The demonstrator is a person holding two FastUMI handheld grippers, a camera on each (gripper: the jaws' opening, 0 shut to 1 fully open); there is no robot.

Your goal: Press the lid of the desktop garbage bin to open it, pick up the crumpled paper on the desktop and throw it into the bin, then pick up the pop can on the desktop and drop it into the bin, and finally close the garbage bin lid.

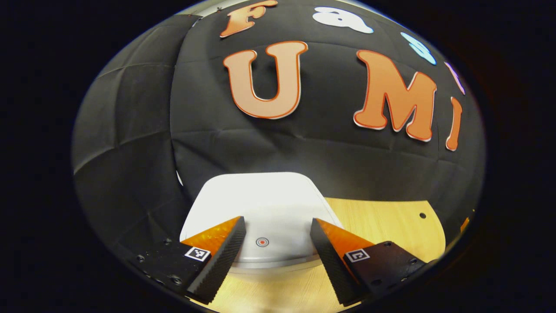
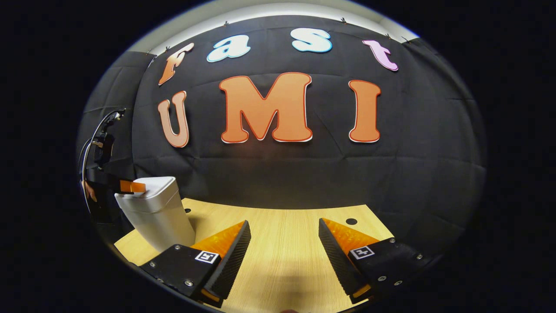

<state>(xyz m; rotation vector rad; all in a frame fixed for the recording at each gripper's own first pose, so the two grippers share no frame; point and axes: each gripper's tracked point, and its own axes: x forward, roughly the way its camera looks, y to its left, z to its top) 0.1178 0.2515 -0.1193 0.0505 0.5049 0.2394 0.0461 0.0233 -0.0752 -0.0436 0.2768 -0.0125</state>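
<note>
no readable text, square coded tags on gripper fingers [image 1: 197, 254], small red ring mark on bin lid [image 1: 262, 242] at 6 o'clock

My right gripper [image 2: 284, 243] hangs spread over the pale wooden desk [image 2: 282, 269]. The tall white plastic bin [image 2: 156, 215] stands at its left edge, the other gripper [image 2: 130, 187] seemingly on its lid.

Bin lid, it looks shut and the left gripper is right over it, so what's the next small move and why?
Probably ease the left gripper straight down so a fingertip presses the lid. The lid lies flat and closed on the bin, and the open fingers straddle its round button without clearly touching it. The right gripper is open over bare table, holding nothing.
</note>
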